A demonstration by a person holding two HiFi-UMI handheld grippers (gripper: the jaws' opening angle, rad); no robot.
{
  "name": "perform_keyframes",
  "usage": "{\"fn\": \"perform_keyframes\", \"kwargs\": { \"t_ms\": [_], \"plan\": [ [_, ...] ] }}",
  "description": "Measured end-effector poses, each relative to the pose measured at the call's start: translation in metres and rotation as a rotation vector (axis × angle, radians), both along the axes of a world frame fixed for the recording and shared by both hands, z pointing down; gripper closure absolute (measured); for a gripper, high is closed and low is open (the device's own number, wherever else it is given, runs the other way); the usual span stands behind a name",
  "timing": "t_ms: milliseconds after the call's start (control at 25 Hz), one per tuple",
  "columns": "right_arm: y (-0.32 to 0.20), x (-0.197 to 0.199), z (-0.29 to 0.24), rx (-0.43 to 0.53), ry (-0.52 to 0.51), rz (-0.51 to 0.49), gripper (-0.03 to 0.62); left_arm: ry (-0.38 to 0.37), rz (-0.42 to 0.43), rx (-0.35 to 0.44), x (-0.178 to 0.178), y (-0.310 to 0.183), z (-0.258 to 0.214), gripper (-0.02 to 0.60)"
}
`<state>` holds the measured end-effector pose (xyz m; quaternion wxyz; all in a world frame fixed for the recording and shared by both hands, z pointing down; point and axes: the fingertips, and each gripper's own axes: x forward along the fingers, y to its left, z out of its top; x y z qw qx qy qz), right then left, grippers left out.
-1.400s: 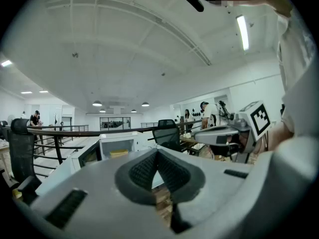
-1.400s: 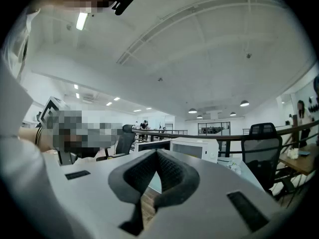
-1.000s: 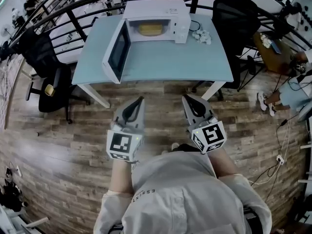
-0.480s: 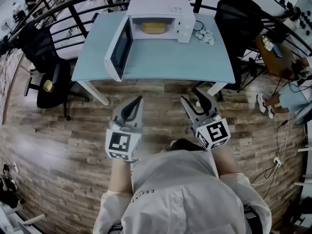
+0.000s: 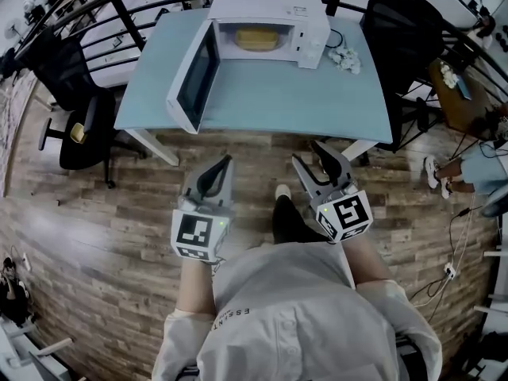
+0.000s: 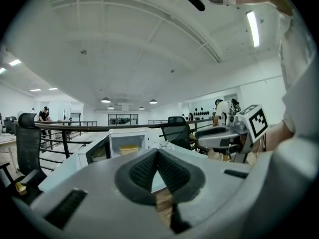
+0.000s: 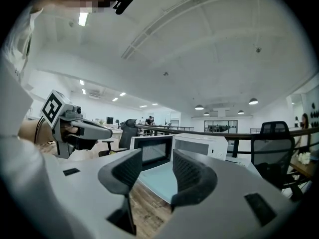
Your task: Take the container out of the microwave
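Observation:
A white microwave [image 5: 266,18] stands at the far side of the light blue table [image 5: 317,101], its door [image 5: 193,78] swung wide to the left. Inside lies a yellow container [image 5: 255,38], also seen in the left gripper view as a yellow container [image 6: 128,148]. Both grippers hover over the wooden floor, short of the table's near edge. My left gripper [image 5: 227,162] is shut with nothing in it, its pads meeting at the tip [image 6: 157,153]. My right gripper [image 5: 309,154] is open and empty, and between its jaws [image 7: 157,159] the microwave door [image 7: 154,151] shows.
Black office chairs stand left of the table [image 5: 79,133] and behind its right end [image 5: 401,38]. A small white crumpled object [image 5: 347,58] lies on the table right of the microwave. A black railing [image 5: 119,14] runs behind. A seated person [image 5: 476,161] is at the right edge.
The right gripper's jaws have opened from shut. Both grippers and the camera have come closer to the table, so the microwave looks larger. The left gripper stayed shut.

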<state>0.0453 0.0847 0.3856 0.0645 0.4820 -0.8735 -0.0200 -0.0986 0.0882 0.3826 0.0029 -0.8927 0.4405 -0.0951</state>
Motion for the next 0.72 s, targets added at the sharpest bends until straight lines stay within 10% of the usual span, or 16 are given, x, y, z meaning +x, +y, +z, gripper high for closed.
{"fn": "perform_keyframes", "kwargs": {
  "t_ms": [720],
  "plan": [
    [-0.229, 0.058, 0.021, -0.098, 0.005, -0.132, 0.399, -0.04, -0.103, -0.04, 0.062, -0.206, 0.005, 0.588]
  ]
}}
